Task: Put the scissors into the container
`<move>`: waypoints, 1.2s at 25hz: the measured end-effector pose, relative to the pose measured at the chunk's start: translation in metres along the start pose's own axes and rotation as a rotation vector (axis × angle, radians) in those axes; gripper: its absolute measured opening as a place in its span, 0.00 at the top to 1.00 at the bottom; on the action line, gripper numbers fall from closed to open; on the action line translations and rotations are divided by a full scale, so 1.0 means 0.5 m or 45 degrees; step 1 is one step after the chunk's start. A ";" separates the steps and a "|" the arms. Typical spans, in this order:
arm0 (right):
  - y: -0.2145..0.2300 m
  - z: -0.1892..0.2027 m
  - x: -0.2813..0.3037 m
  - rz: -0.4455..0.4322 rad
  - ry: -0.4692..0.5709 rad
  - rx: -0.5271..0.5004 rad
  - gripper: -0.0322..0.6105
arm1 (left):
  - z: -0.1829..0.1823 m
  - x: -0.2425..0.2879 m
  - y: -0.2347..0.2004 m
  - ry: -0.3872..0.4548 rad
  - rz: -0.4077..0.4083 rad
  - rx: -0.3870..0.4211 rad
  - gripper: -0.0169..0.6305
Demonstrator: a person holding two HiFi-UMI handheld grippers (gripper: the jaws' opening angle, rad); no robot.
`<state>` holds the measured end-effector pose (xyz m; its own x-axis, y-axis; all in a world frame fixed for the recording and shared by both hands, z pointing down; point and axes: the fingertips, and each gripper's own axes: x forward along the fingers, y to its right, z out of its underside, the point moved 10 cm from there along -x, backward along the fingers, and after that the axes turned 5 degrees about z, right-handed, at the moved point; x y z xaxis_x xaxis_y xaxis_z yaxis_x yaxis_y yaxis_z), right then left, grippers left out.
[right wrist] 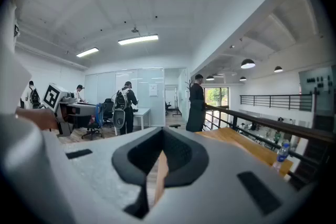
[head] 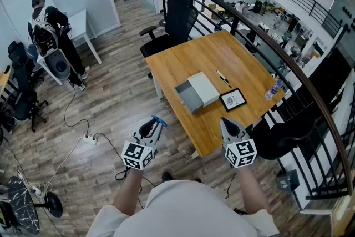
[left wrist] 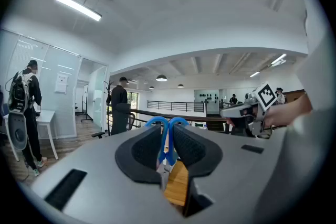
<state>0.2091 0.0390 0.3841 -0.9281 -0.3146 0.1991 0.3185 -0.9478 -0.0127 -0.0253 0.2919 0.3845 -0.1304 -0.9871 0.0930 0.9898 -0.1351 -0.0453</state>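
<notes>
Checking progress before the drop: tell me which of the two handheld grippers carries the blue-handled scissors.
The left gripper: the blue-handled scissors sit pinched between its jaws, handle loops sticking out. The right gripper has its jaws closed on nothing.

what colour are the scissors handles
Blue; best seen in the left gripper view, where the scissors handles stick up between the jaws.

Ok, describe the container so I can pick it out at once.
Find the wooden table by the railing. Toward its near edge lies the container, a pale grey box. It is the only boxy thing there: the pen and black card to its right lie flat.
</notes>
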 end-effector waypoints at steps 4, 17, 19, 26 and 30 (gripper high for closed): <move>-0.001 -0.007 0.010 -0.004 0.004 -0.008 0.95 | -0.003 0.007 -0.007 0.001 -0.001 -0.002 0.87; -0.015 -0.010 0.025 0.026 0.007 0.051 0.95 | 0.002 -0.002 -0.026 0.006 0.008 -0.012 0.87; -0.024 -0.010 0.030 0.031 0.006 0.062 0.95 | 0.001 -0.008 -0.033 0.001 0.012 -0.011 0.87; -0.067 0.005 0.065 0.046 -0.030 0.066 0.95 | 0.016 -0.015 -0.085 -0.008 0.024 -0.027 0.87; -0.091 0.015 0.078 0.088 -0.056 0.059 0.95 | 0.028 -0.019 -0.111 -0.023 0.049 -0.031 0.87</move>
<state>0.1598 0.0701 0.4000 -0.8945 -0.3760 0.2418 0.3913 -0.9201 0.0168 -0.0784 0.3099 0.3999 -0.0907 -0.9899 0.1086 0.9924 -0.0990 -0.0734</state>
